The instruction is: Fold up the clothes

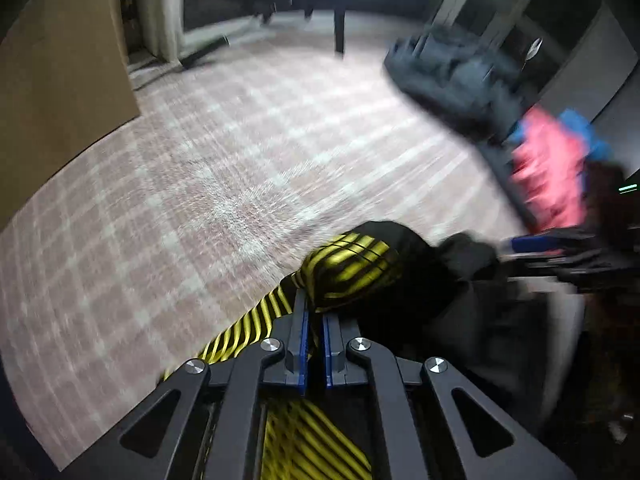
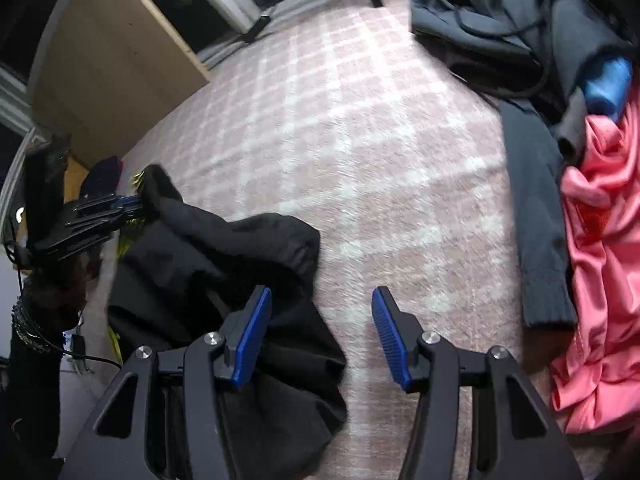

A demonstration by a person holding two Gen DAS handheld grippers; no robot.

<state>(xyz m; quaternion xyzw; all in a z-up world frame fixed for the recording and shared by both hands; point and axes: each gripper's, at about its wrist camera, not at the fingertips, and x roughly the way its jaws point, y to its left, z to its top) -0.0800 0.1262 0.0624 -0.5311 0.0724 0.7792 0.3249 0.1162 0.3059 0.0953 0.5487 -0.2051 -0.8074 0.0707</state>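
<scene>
A black garment with a yellow-and-black striped lining (image 1: pixel 352 264) lies on the pink plaid bed cover (image 1: pixel 208 168). My left gripper (image 1: pixel 315 312) is shut on its striped edge; it also shows in the right wrist view (image 2: pixel 136 204), pinching the black cloth (image 2: pixel 224 264). My right gripper (image 2: pixel 320 304) is open and empty, its left finger (image 2: pixel 252 332) over the black garment, its right finger over bare cover. In the left wrist view the right gripper (image 1: pixel 532 246) shows blurred at the right.
A pile of dark grey clothes (image 2: pixel 512 20) lies at the back right, with a pink garment (image 2: pixel 600 260) and a blue item (image 2: pixel 608 84) beside it. A grey knit sleeve (image 2: pixel 540 232) lies along the pile. A brown board (image 2: pixel 112 64) stands at the far left.
</scene>
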